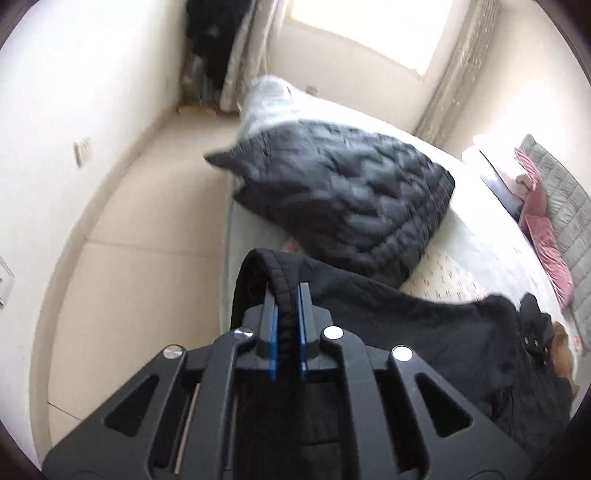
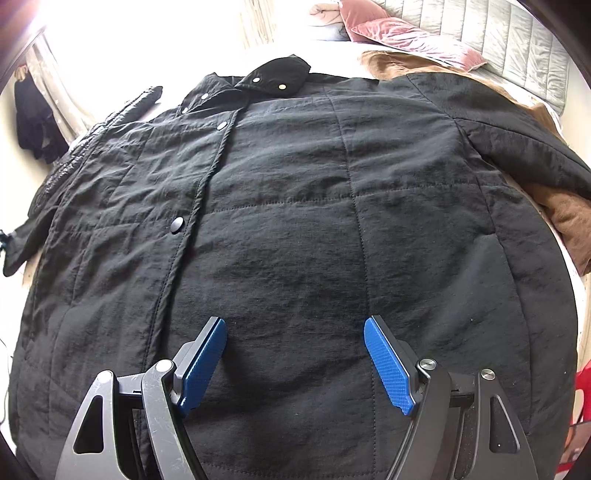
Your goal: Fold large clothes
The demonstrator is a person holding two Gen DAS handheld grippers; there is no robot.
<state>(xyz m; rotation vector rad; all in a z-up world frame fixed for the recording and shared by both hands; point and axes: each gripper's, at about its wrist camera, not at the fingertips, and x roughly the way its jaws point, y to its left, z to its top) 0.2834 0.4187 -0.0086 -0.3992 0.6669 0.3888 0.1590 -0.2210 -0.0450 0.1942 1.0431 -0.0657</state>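
A large black quilted coat [image 2: 295, 221] lies spread front-up on the bed, snap placket and collar [image 2: 277, 75] toward the headboard. My right gripper [image 2: 294, 325] hovers open just above the coat's lower front, blue pads [image 2: 388, 365] wide apart, holding nothing. My left gripper [image 1: 287, 291] is shut on the ribbed cuff of the coat's sleeve [image 1: 275, 273] and holds it lifted over the bed's edge, with the black sleeve fabric [image 1: 424, 332] trailing right toward the coat.
A dark grey puffer jacket [image 1: 340, 203] lies bunched on the white bed [image 1: 480, 236] beyond the left gripper. A brown garment [image 2: 569, 221] lies under the coat at right. Pink pillows [image 2: 402, 33] and a grey headboard [image 2: 517, 40] are at the far end. Tiled floor [image 1: 140, 258] lies left of the bed.
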